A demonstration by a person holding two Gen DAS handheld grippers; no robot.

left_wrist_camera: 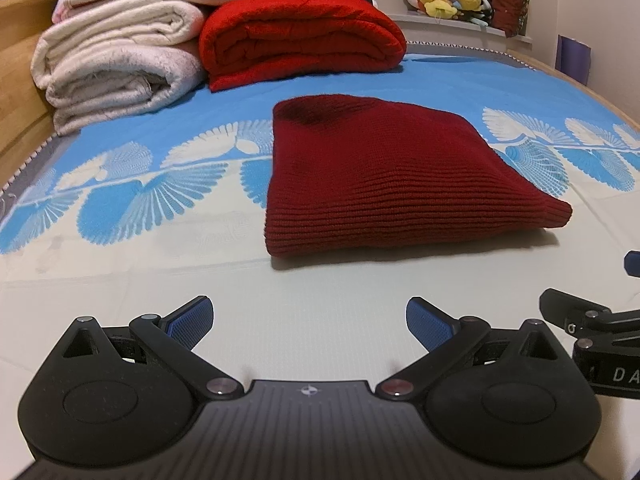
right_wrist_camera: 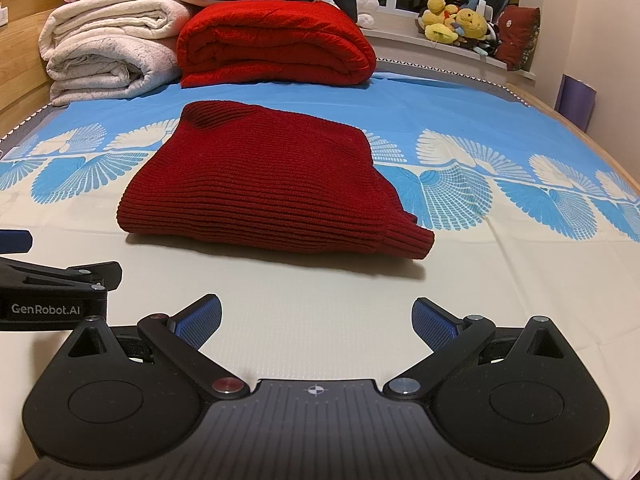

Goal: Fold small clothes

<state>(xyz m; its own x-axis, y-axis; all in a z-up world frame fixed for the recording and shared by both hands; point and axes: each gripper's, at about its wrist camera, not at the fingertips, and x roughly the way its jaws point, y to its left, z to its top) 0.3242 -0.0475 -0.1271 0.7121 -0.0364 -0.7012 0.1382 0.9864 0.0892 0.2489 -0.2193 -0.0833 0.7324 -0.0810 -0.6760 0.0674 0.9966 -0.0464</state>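
A dark red ribbed knit sweater [left_wrist_camera: 384,176] lies folded into a compact rectangle on the bed; it also shows in the right wrist view [right_wrist_camera: 264,184]. My left gripper [left_wrist_camera: 310,324] is open and empty, low over the cream sheet, a short way in front of the sweater. My right gripper [right_wrist_camera: 316,324] is open and empty too, just in front of the sweater's near right corner. The right gripper's body shows at the right edge of the left wrist view [left_wrist_camera: 600,332]. The left gripper's body shows at the left edge of the right wrist view [right_wrist_camera: 52,292].
A folded bright red blanket [left_wrist_camera: 300,40] and rolled white blankets [left_wrist_camera: 116,64] are stacked at the head of the bed. Stuffed toys [right_wrist_camera: 456,20] sit on the windowsill. A wooden bed frame [left_wrist_camera: 20,80] runs along the left. The sheet [right_wrist_camera: 520,280] is cream and blue.
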